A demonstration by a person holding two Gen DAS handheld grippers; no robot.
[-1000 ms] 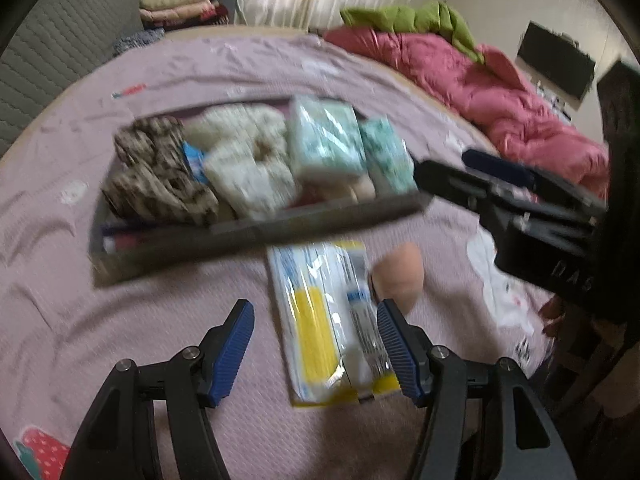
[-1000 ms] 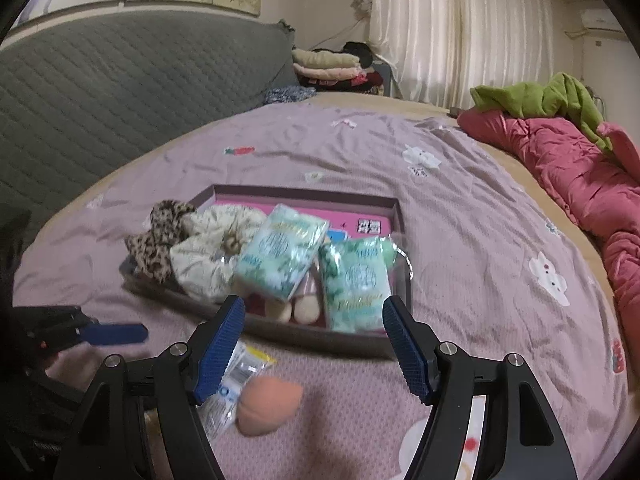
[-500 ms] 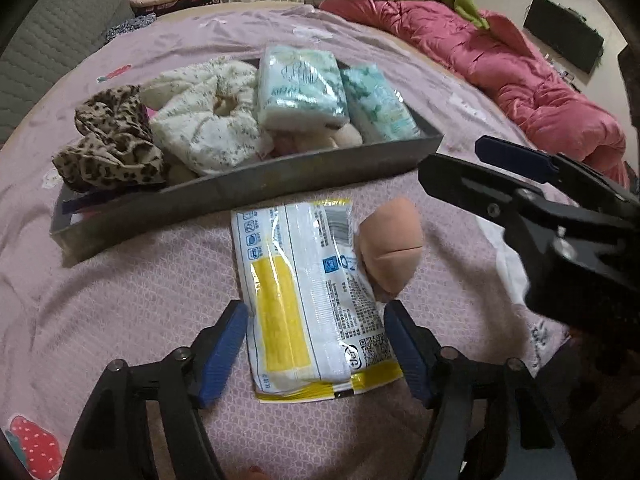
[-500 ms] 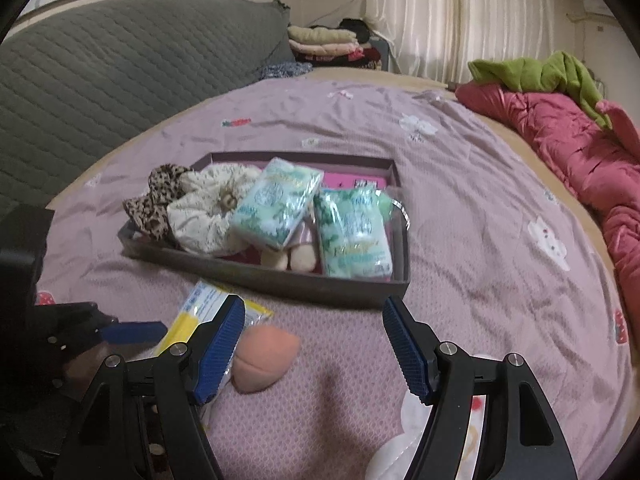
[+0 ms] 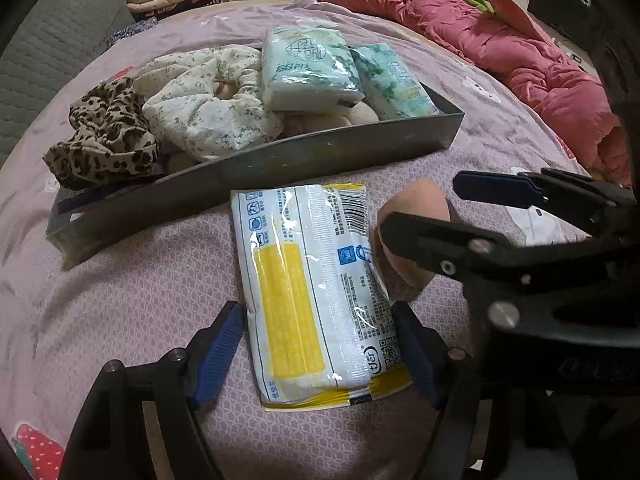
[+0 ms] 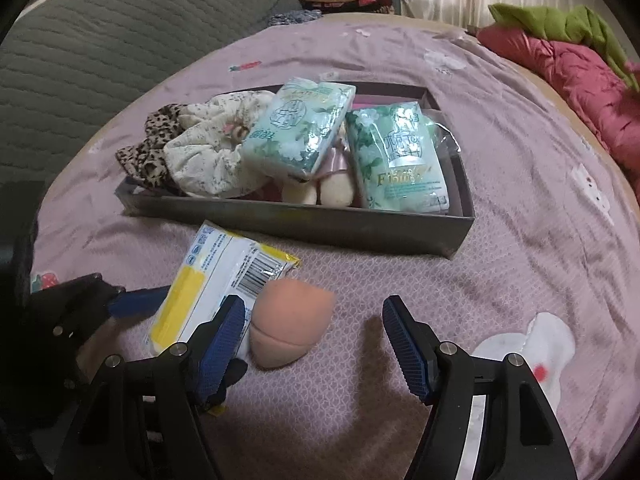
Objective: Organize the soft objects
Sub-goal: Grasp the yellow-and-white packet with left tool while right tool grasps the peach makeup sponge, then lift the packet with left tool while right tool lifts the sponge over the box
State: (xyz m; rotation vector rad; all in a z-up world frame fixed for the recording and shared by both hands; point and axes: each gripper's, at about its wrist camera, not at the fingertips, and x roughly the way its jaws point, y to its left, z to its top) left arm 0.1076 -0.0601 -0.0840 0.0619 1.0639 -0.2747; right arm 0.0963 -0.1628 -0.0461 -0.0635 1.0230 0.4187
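Left gripper (image 5: 320, 354) spread wide, straddling near end of yellow-and-white packet (image 5: 316, 296); pads beside the edges, right pad maybe touching, grip not closed. Right gripper (image 6: 314, 346) also spread, nothing held, hovering low over the bedspread (image 6: 520, 248). Peach sponge (image 6: 290, 322) just beside right gripper's left pad, touching the packet's long edge.

Packet and sponge both outside the tray (image 5: 256, 168), just in front of its near wall. Tray already packed: leopard scrunchie (image 5: 104, 132), floral scrunchie (image 5: 204, 108), two green tissue packs (image 5: 308, 68) (image 5: 394, 82), a couple of pale sponges (image 6: 320, 192) underneath.

Risks:
- Crowding. Two grippers working side by side, right one crossing left camera's view near the sponge. Likely finger clash if both close at once.
- Slick film on packet, gripped only at the tail end. Probably droops or slides out on lift; could drag the sponge along.
- Soft bedding. Pressing down to get under the flat packet sinks the surface, pads may pinch the sheet instead.
- Sponge off-centre between right pads. Closing as-is likely shoves it into the packet or squirts it sideways; squashy, rounded, rolls easily.
- Little free room in tray. Dropping on top could tip the tilted tissue pack or spill over the low wall.
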